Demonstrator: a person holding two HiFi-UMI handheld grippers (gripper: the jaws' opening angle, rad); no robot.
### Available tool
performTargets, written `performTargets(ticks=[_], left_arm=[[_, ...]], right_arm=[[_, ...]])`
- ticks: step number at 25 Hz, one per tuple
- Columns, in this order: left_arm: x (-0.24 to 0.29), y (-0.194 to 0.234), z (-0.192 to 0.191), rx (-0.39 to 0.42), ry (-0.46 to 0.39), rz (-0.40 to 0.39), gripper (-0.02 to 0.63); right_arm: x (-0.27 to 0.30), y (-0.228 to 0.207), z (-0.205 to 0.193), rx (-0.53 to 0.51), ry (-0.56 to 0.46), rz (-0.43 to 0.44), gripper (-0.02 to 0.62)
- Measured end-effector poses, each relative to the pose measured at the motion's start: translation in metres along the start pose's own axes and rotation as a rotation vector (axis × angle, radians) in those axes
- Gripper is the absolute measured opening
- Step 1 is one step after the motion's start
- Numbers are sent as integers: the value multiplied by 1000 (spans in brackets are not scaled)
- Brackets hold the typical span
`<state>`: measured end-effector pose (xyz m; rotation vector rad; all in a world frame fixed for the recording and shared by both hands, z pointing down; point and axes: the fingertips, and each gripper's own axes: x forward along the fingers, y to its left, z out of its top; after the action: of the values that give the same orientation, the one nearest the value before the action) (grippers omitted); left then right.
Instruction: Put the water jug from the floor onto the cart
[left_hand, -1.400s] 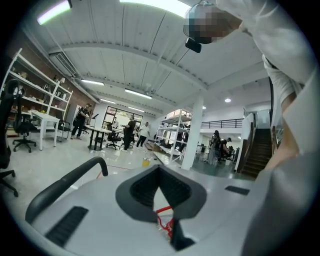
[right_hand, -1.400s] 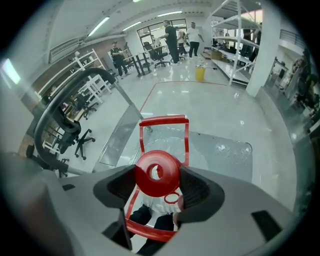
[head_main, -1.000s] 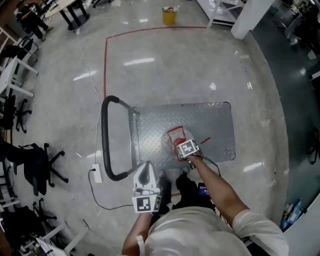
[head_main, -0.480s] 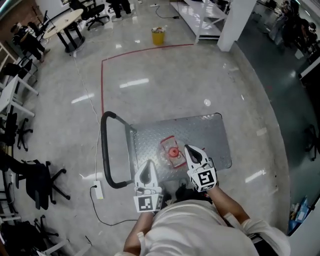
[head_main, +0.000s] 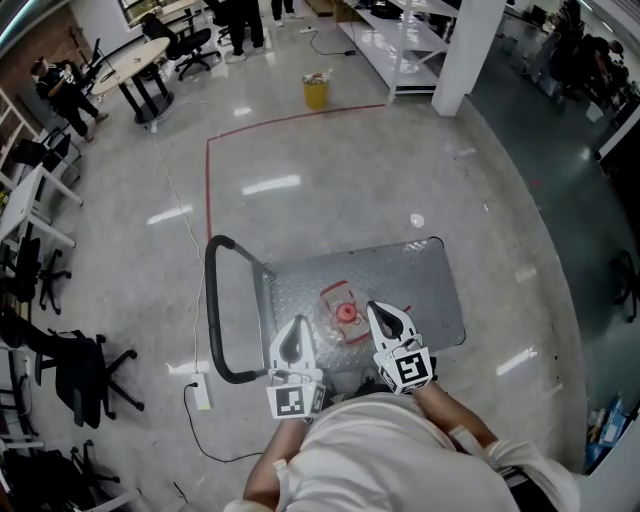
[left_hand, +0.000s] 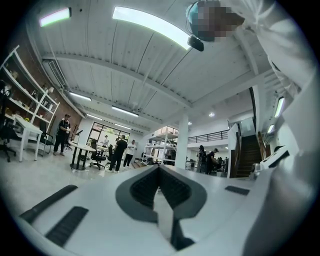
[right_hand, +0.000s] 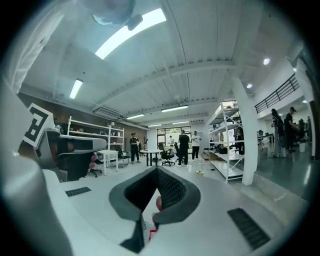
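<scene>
- The water jug (head_main: 341, 316) stands on the cart (head_main: 420, 280), on the grey chequer-plate deck. It is somewhat toward the handle end and close to the deck's near edge.
- The jug is upright with its long axis vertical. Its red cap (head_main: 344, 312) points straight up at the head camera, so the clear body shows only as a round outline around the cap.
- The jug's red carrying handle (head_main: 335, 290) lies on the side of the cap facing the deck's far edge.
- The right claw (head_main: 373, 308) has its jaws pressed together with nothing between them. In the head view its tip lies just beside the jug's cap, to the right, and whether it touches the jug cannot be told.
- The left claw (head_main: 295, 325) is also closed and empty, its pads meeting at the tip. It sits over the deck's near corner, between the jug and the black cart handle (head_main: 212, 310).
- Both gripper views look level across the hall at people, shelving and a white pillar (head_main: 458, 55), not down at the jug.
- A red tape line (head_main: 209, 165) on the glossy floor (head_main: 350, 170) runs from the cart toward a yellow bucket (head_main: 316, 92).
- A power strip (head_main: 201, 391) and its cable lie on the floor just past the cart handle.
</scene>
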<state>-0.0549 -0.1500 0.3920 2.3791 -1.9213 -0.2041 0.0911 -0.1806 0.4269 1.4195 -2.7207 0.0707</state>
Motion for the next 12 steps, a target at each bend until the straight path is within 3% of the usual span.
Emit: performTargets(ticks=[12], left_arm=[[-6,-10,-4,4,4,3,3]], right_arm=[[-15,-6,-1,21,-9,-14,12]])
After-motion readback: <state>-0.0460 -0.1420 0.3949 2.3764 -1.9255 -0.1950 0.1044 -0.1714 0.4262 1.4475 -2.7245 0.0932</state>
